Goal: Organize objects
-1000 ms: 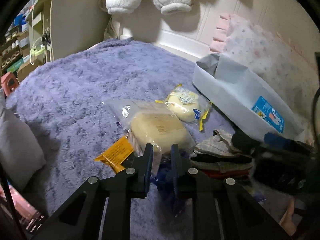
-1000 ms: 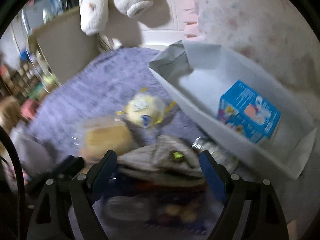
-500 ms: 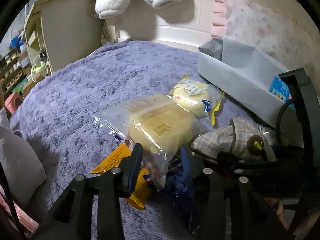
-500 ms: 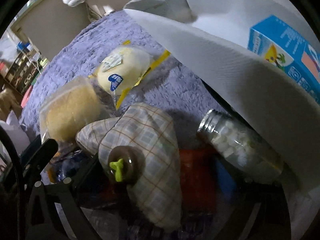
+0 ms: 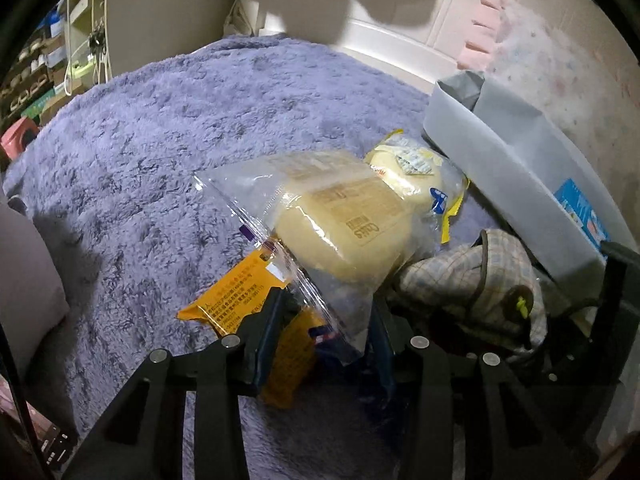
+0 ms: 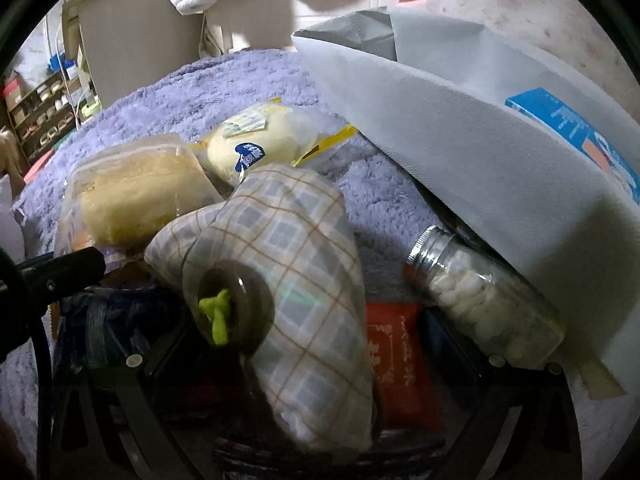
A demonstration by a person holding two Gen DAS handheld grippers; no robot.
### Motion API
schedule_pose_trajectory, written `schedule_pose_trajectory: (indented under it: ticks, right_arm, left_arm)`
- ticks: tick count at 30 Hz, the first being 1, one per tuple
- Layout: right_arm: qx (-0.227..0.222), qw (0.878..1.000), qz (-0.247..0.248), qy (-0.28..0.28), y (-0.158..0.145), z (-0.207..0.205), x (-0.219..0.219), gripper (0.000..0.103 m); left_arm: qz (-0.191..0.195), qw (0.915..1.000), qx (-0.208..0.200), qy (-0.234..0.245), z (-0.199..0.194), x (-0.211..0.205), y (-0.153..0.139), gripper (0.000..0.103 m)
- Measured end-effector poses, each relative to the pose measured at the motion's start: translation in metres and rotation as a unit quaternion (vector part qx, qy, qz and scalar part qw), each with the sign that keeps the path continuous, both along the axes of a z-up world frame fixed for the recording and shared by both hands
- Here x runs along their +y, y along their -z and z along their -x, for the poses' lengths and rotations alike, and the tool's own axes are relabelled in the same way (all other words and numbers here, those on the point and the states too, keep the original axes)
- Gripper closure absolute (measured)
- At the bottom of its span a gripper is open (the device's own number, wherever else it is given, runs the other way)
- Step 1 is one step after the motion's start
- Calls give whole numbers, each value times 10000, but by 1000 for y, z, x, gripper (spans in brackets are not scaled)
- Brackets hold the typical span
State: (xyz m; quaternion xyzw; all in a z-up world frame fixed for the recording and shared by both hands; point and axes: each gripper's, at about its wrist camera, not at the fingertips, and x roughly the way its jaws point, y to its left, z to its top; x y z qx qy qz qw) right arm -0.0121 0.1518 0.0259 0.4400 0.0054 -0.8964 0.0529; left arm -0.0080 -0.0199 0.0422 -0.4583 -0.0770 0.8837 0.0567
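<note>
My left gripper [image 5: 322, 326] stands open over an orange packet [image 5: 236, 292] and the corner of a clear bag of bread [image 5: 344, 224]; its pads press on neither. A round bun [image 5: 416, 172] in a yellow-edged wrapper lies behind the bread. My right gripper [image 6: 314, 360] is wide open, one finger on each side of a plaid pouch [image 6: 280, 248] with a brown button, and of a red packet [image 6: 400, 360]. To the right, a jar of white tablets [image 6: 468, 288] lies against a grey fabric bin [image 6: 460, 152] that holds a blue box [image 6: 572, 128].
Everything lies on a fluffy purple blanket [image 5: 180, 140]. A dark blue packet [image 6: 100, 320] sits left of the pouch. A grey cushion [image 5: 24, 272] is at the left edge, a beige cabinet [image 5: 160, 20] behind, and a floral pillow [image 5: 560, 80] beyond the bin.
My left gripper's jaws went from nearly shut to apart, and it sank toward the packets. My right gripper dropped over the plaid pouch and spread wider.
</note>
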Motion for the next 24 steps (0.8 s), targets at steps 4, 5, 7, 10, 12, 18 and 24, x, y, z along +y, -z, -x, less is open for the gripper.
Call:
schedule_pose_trajectory:
  ticks: [4, 5, 7, 10, 12, 18, 24]
  right_arm:
    - [5, 10000, 14, 0, -1, -2, 1, 0]
    - [6, 10000, 2, -1, -1, -1, 0, 0]
    - [5, 10000, 13, -3, -2, 1, 0, 0]
    - [4, 10000, 20, -5, -1, 1, -1, 0]
    - [5, 10000, 24, -5, -1, 1, -1, 0]
    - [6, 10000, -1, -7, -1, 1, -1, 0]
    - [10, 10000, -21, -8, -1, 1, -1, 0]
  left_arm:
    - [439, 9990, 56, 100, -3, 11, -1, 62]
    - [538, 9985, 66, 119, -4, 14, -1, 62]
    - [660, 9977, 66, 146, -1, 18, 0, 61]
    - [766, 9968, 71, 203, -2, 21, 1, 61]
    - [881, 9958, 79, 222, -3, 24, 2, 61]
    - [870, 9959, 59, 224, -2, 26, 3, 61]
    - [883, 9958, 61, 227, -1, 27, 3, 61]
